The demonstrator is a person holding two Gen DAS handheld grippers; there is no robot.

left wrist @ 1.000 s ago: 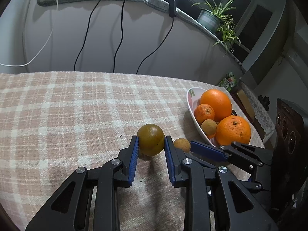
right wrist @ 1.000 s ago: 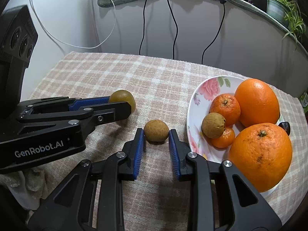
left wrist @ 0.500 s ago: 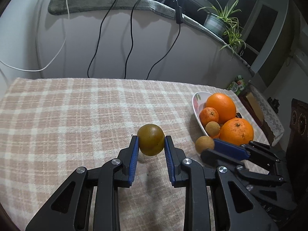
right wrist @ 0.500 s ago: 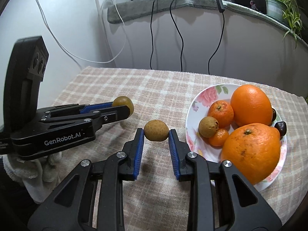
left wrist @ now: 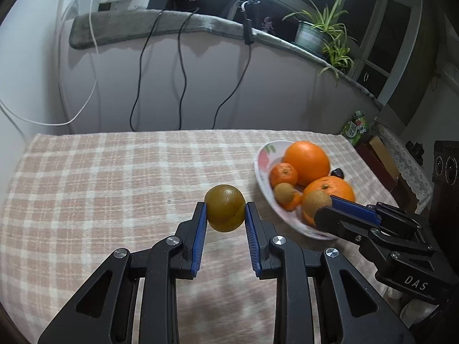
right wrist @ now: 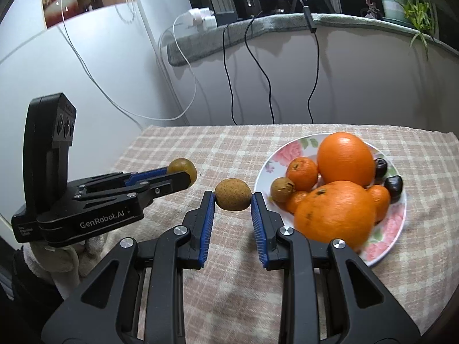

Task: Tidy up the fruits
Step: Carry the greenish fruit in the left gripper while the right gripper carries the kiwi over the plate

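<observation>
Counter (left wrist: 86, 177) under a pink-and-cream checked cloth fills both views; only the right wrist view shows the whole white flowered plate (right wrist: 289, 152), with two dark glossy fruits (right wrist: 393, 185) at its far rim, while the left wrist view cuts the plate's near side behind the right gripper (left wrist: 317, 205). On the plate lie two big oranges, small mandarins and a brown rough fruit. "GenRobot.AI" is printed on the left gripper (right wrist: 183, 176) in the right view; "DAS" shows on the right one in the left view. The left fingers (left wrist: 200, 226) are clamped on a round olive-green smooth fruit (left wrist: 225, 212), lifted off the cloth left of the plate. The right fingers (right wrist: 208, 220) pinch a smaller tan, rough-skinned round fruit (right wrist: 233, 194), raised just beside the plate's near-left rim
</observation>
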